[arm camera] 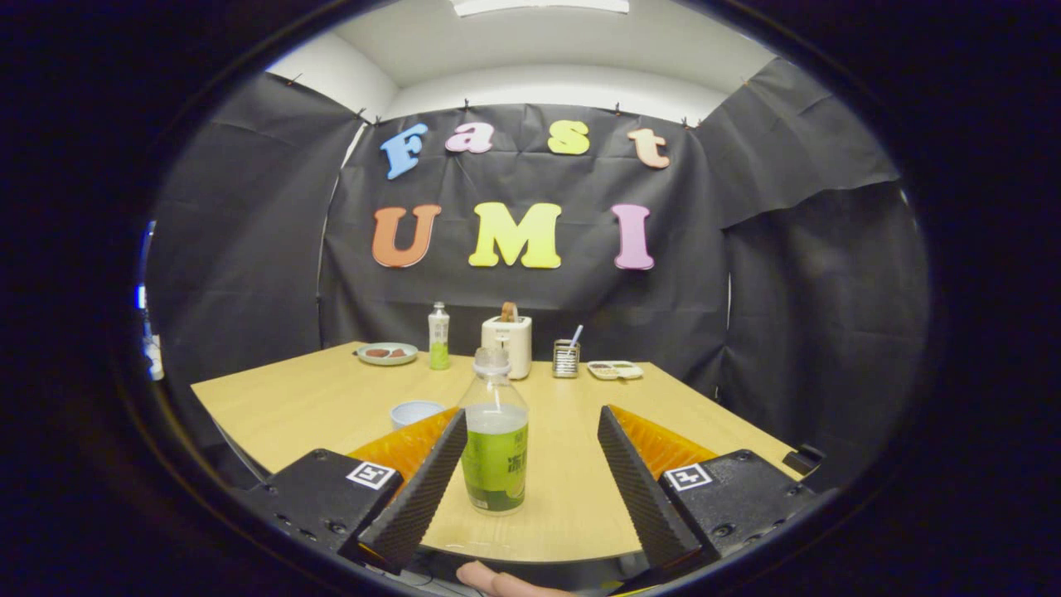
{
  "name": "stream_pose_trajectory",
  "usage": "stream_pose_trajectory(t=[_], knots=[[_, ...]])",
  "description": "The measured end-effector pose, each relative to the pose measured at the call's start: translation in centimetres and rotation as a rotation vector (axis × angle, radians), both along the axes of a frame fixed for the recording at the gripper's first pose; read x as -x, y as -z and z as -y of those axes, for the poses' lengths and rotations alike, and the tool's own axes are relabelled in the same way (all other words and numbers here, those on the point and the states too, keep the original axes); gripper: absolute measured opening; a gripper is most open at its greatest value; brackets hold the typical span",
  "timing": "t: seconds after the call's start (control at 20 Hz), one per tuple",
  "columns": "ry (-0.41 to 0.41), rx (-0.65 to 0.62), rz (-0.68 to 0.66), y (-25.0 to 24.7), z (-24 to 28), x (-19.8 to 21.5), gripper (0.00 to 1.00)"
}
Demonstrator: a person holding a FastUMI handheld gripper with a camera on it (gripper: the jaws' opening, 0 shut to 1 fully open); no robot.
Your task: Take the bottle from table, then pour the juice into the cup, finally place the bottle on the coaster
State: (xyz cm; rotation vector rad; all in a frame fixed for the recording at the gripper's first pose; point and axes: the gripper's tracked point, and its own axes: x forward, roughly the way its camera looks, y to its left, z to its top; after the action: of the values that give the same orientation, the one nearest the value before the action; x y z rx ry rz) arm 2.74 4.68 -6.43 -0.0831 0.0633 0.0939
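Your gripper (530, 431) is level, its fingers spread wide; the bottle (495, 435) stands upright on the table (315, 398) between them, nearer the left finger, untouched. Its green label is unreadable.

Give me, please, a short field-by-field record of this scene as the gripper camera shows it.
gripper: open, fingers either side of the near bottle, not pressing it
near bottle: upright, green juice inside, closer to the left finger
cup: on the table, left of the bottle, partly behind the left finger
table: light wood
far end: plate, second bottle, toaster
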Motion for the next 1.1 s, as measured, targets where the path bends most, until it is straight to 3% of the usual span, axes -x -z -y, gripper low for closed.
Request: stream_pose_trajectory(t=[0.65, 1.0, 1.1], knots=[[-0.018, 0.027, -0.057, 6.6, -3.0, -6.1, 1.00], [-0.012, 0.002, -0.021, 6.2, -3.2, -8.7, 1.00], [-0.029, 0.016, -0.021, 6.2, -3.3, -9.6, 0.95]])
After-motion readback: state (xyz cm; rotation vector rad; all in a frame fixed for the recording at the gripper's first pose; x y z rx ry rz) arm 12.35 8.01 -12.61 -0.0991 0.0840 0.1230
